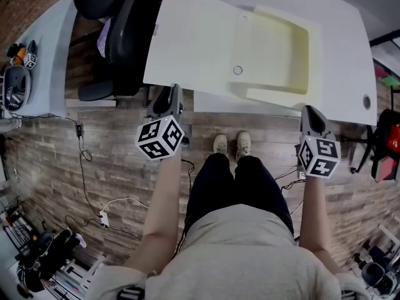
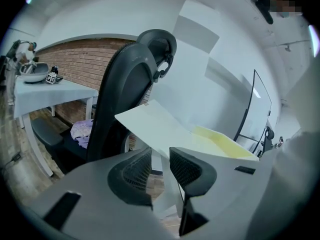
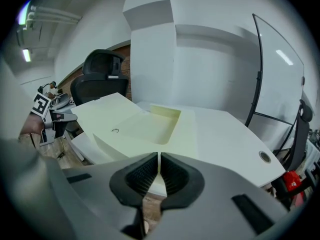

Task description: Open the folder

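Note:
The folder lies open on the white table (image 1: 340,55). Its pale yellow tray (image 1: 275,49) faces up and its white cover (image 1: 194,42) is laid flat to the left, reaching past the table's corner. A small round snap (image 1: 237,70) sits by the hinge. My left gripper (image 1: 170,97) hovers at the cover's front edge; in the left gripper view it (image 2: 160,160) stands open, nothing between the jaws, the cover (image 2: 155,126) just beyond. My right gripper (image 1: 311,114) hangs at the table's front right edge; in the right gripper view it (image 3: 159,160) is shut and empty, facing the tray (image 3: 150,126).
A black office chair (image 1: 119,30) stands close to the left of the cover. A second white table (image 1: 44,55) with gear is at far left. Cables (image 1: 94,186) trail over the wooden floor. A red object (image 1: 390,139) sits at right. The table has a grommet hole (image 1: 366,101).

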Action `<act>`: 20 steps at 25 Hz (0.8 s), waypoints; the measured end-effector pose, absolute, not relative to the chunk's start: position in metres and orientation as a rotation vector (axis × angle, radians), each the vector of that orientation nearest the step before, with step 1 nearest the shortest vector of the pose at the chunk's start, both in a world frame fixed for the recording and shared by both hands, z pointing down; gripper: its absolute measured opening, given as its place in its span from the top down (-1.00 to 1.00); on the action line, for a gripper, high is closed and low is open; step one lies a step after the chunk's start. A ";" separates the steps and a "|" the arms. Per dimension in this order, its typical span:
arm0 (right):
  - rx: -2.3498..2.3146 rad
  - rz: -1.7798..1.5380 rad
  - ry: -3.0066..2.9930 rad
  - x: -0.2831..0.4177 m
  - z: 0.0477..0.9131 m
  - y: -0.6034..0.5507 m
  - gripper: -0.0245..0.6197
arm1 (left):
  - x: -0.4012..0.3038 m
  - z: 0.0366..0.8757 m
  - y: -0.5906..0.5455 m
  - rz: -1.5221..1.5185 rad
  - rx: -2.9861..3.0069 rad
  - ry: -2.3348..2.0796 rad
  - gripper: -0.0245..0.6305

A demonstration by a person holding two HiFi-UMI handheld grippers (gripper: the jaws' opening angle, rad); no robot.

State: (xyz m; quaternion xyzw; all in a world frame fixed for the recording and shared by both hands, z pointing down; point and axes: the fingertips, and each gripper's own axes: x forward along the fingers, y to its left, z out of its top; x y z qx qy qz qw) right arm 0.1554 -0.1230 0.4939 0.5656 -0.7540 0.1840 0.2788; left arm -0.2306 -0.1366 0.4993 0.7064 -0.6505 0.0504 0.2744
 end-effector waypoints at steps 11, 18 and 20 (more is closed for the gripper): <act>1.474 0.547 -2.147 0.134 0.474 -0.128 0.85 | -0.212 0.483 -0.121 0.117 1.924 -1.679 0.59; 1.481 0.558 -2.219 0.126 0.454 -0.133 0.85 | -0.187 0.461 -0.123 0.111 2.010 -1.614 0.59; 1.482 0.548 -2.237 0.124 0.448 -0.135 0.85 | -0.180 0.457 -0.125 0.126 2.035 -1.589 0.59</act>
